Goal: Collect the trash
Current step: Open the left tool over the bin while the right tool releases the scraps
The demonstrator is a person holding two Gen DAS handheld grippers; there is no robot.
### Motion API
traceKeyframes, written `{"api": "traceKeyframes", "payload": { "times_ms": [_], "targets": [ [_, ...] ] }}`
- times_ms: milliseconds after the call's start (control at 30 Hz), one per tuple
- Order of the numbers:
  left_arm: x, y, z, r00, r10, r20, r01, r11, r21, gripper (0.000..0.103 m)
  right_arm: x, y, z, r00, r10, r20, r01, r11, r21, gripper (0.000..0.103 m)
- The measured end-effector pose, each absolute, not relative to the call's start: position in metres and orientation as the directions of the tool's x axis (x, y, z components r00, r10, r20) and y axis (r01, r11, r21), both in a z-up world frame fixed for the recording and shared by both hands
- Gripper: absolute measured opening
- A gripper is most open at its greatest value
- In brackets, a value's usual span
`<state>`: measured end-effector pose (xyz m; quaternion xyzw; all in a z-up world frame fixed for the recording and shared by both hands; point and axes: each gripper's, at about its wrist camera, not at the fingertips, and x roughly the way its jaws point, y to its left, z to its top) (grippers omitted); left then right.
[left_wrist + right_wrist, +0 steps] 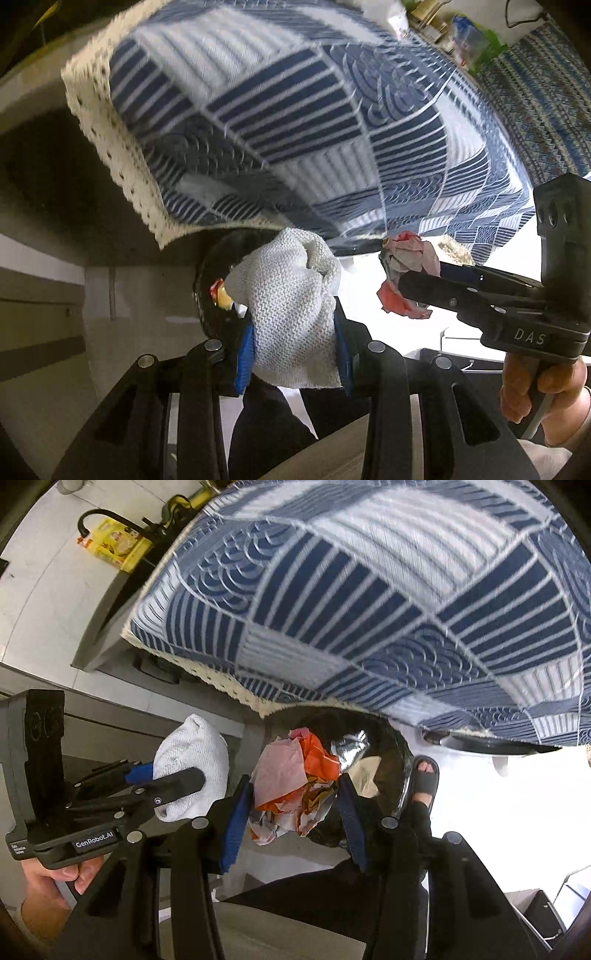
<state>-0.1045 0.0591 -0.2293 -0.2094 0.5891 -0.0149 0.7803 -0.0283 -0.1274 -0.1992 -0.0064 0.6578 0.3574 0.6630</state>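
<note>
White knit cloth (291, 314) is squeezed tight in the left gripper (295, 354). Crumpled orange and pink paper (291, 786) is pinched in the right gripper (295, 812), above a black bin (388, 746) beside the blue tablecloth (369, 590).

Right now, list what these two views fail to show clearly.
- Bin: the tablecloth covers its far rim in the right view, and the white cloth covers most of it in the left view.
- Bin contents: hidden behind the crumpled paper, right view.
- Items on the table: blurred, cut off at the top edge, left view.
</note>
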Motion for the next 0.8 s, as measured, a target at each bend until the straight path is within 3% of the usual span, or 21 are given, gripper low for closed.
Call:
{"api": "traceKeyframes", "payload": {
  "times_ms": [800],
  "targets": [
    [-0.103, 0.058, -0.302, 0.148, -0.314, -0.938, -0.323, 0.881, -0.346, 0.037, -0.02, -0.134, -0.264, -0.224, 0.39, -0.893, -0.405, 0.796, 0.449, 0.049]
  ]
}}
